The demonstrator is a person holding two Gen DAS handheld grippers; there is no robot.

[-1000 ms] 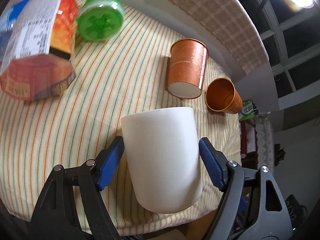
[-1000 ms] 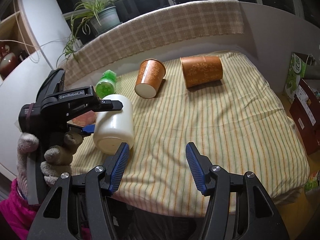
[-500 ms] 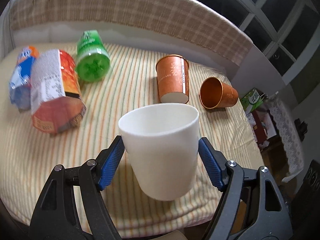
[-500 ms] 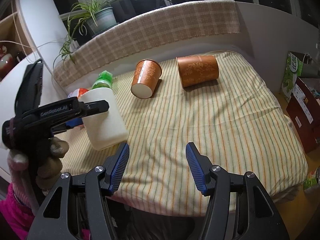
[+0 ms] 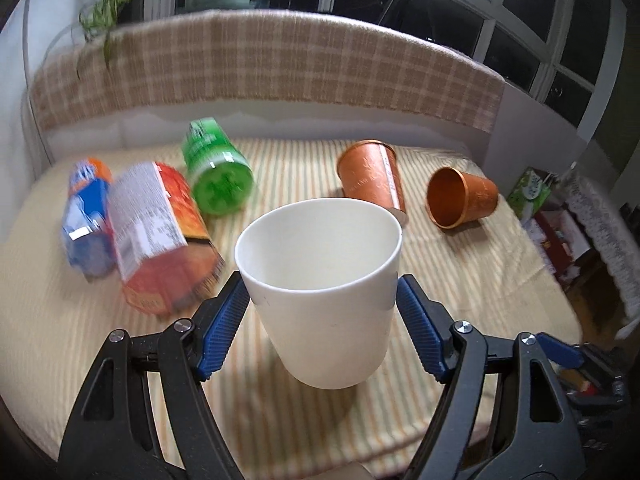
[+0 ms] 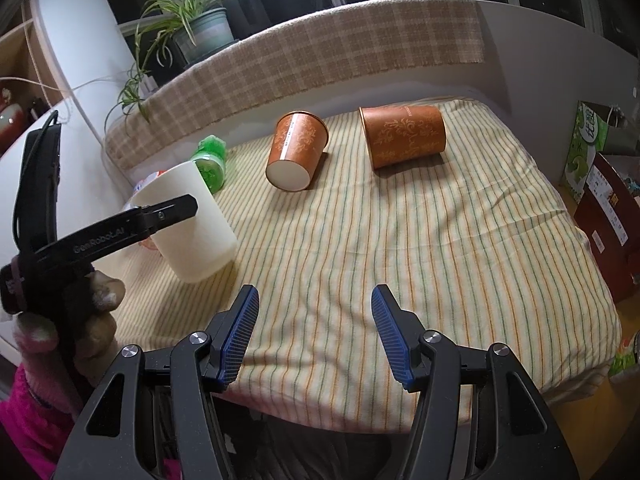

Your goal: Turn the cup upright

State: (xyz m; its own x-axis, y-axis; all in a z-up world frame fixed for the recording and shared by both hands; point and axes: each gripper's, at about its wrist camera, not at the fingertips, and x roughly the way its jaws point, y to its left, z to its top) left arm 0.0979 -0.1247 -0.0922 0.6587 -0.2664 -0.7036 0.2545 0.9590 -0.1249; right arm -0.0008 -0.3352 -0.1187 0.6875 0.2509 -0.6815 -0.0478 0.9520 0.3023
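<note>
A white cup is held between the blue pads of my left gripper, mouth up and tilted, its base at or just above the striped cloth. It also shows in the right wrist view, gripped from the side by the left gripper. My right gripper is open and empty above the front of the table. Two orange paper cups lie on their sides further back: one with its base toward me, one to the right.
A green bottle, an orange carton and a blue packet lie at the left. The striped tablecloth ends in a front edge near my grippers. A checked bench back and a potted plant stand behind.
My left gripper has rotated the white cup from lying sideways to mouth up and lowered it toward the cloth. The right gripper has stayed open and nearly still.
</note>
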